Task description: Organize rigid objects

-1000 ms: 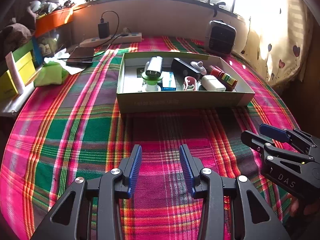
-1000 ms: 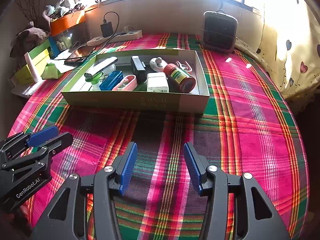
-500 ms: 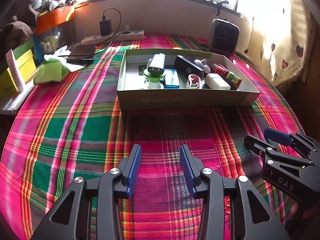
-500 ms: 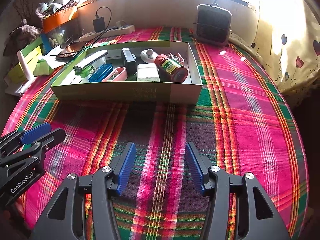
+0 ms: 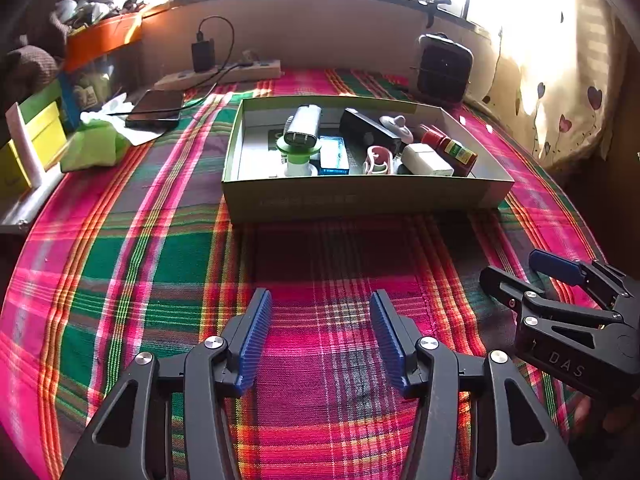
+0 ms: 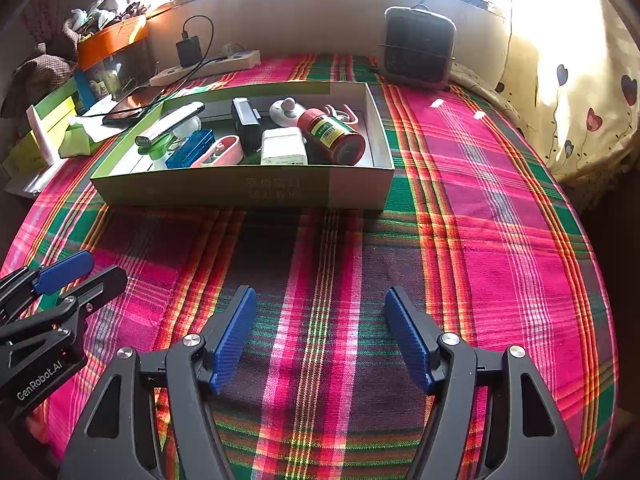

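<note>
A shallow green cardboard box (image 5: 360, 198) (image 6: 240, 190) sits on the plaid cloth ahead of both grippers. Inside lie a red bottle (image 6: 334, 136) (image 5: 450, 146), a white block (image 6: 283, 147) (image 5: 426, 160), a blue case (image 6: 191, 149) (image 5: 334, 156), a pink case (image 6: 220, 152), a black box (image 6: 245, 120) (image 5: 366, 128) and a silver tube (image 6: 170, 123) (image 5: 302, 126). My left gripper (image 5: 320, 320) hovers over bare cloth, its jaws opening with nothing between them. My right gripper (image 6: 320, 320) is also opening and empty, well short of the box.
A black speaker (image 6: 418, 50) stands behind the box at the right. A power strip (image 6: 206, 66) with a charger, a phone (image 5: 156, 108) and green and yellow boxes (image 5: 36, 140) crowd the back left. Plaid cloth (image 6: 480, 200) spreads wide to the right of the box.
Both grippers' jaws have spread noticeably wider. The hands have stayed over the same patch of cloth, and the box's contents have not moved.
</note>
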